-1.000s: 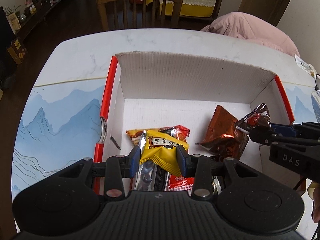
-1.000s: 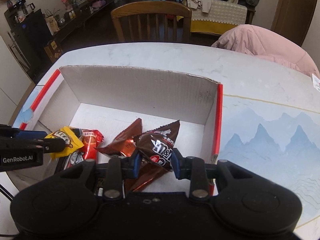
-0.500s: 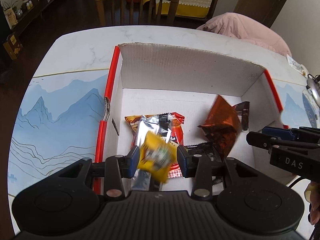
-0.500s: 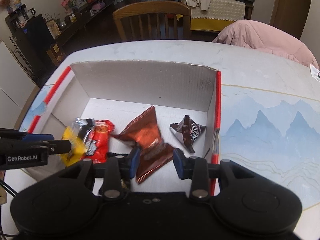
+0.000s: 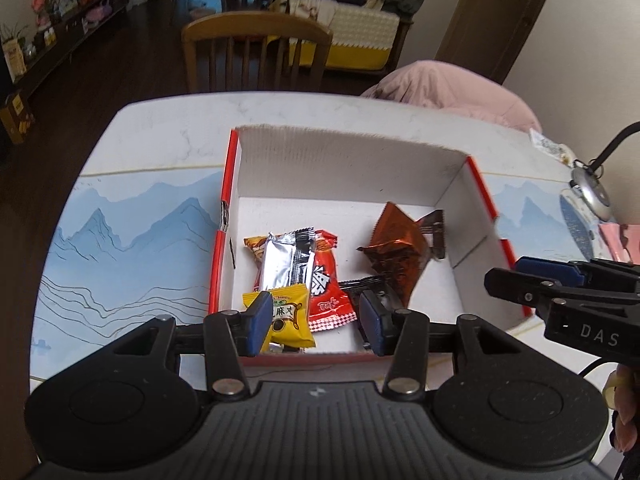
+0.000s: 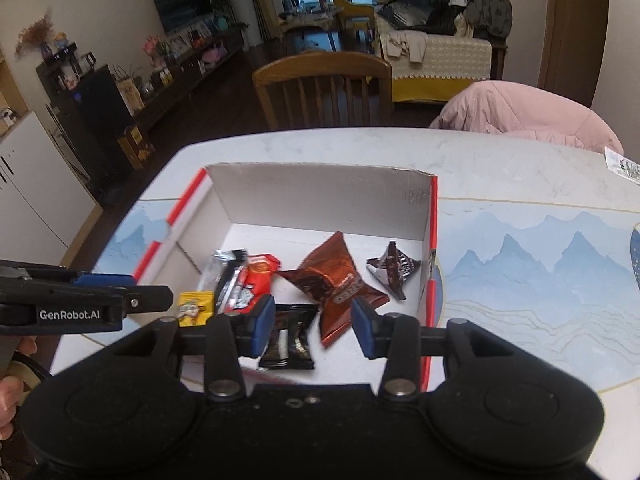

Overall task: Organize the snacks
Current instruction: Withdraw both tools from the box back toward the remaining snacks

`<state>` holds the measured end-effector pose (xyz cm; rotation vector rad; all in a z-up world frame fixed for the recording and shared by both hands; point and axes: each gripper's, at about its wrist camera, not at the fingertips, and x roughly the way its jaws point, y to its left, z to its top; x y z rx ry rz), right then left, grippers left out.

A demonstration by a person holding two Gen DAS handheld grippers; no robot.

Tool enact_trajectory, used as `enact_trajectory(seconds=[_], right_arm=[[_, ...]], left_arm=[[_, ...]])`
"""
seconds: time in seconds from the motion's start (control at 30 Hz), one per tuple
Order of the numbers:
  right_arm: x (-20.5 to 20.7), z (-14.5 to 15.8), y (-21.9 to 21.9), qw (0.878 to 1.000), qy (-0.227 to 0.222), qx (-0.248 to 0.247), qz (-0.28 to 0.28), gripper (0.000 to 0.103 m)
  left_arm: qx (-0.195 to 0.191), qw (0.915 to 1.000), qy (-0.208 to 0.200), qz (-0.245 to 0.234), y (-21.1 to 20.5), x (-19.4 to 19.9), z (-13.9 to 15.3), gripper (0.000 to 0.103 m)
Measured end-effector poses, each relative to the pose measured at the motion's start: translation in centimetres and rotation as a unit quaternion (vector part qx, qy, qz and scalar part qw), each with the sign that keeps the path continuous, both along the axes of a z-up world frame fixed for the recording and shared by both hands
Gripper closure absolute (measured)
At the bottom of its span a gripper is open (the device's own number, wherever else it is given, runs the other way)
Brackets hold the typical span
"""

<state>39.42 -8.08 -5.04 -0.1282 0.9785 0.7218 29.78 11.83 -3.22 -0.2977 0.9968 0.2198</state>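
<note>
A white cardboard box with red edges holds the snacks. A yellow packet lies at its front left, beside silver and red packets. A copper-brown packet sits mid-box, a small dark brown packet rests by the right wall, and a black packet is near the front. My left gripper hovers above the box front, its jaws opening, with nothing pressed between the pads. My right gripper hovers likewise, its jaws opening and empty. Each gripper shows in the other's view: right, left.
The box stands on a marble table with a blue mountain-print mat. A wooden chair and a pink padded jacket are behind the far edge. A lamp head and a paper slip are at the right.
The left gripper let the yellow packet drop into the box front. The right gripper released the dark brown packet, which now lies by the right wall. Both grippers rose, drew back and widened.
</note>
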Motion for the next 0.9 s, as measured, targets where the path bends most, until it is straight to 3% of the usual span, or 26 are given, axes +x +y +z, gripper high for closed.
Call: enact_trajectory(seconds=[0.17, 0.23, 0.37, 0.63, 0.83, 0.9], right_arm=[[-2.3, 1.6, -0.8, 1.0, -0.008, 0.021, 0.001, 0.057], [-3.3, 2.2, -1.1, 0.999, -0.011, 0.03, 0.005, 0.055], [-5.5, 3.5, -1.6, 0.998, -0.023, 0.049, 0.009, 0.041], [-9.1, 5.1, -2.6, 0.997, -0.034, 0.072, 0.017, 0.031], [-12.0, 4.9, -3.1, 0.996, -0.06, 0.056, 0.031, 0.023], [-13.0, 4.7, -3.3, 0.996, -0.066, 0.051, 0.038, 0.02]], left_arm=[[0.007, 0.9995, -0.029, -0.009, -0.7, -2.6, 1.9, 0.047], [0.009, 0.9992, -0.038, -0.012, -1.1, -3.6, 2.6, 0.047], [0.017, 0.9982, -0.054, -0.019, -1.7, -5.7, 3.8, 0.047], [0.018, 0.9966, -0.075, -0.026, -2.4, -9.4, 5.0, 0.046], [0.019, 0.9955, -0.088, -0.03, -2.8, -12.1, 5.0, 0.031], [0.011, 0.9956, -0.088, -0.03, -2.8, -12.8, 4.8, 0.03]])
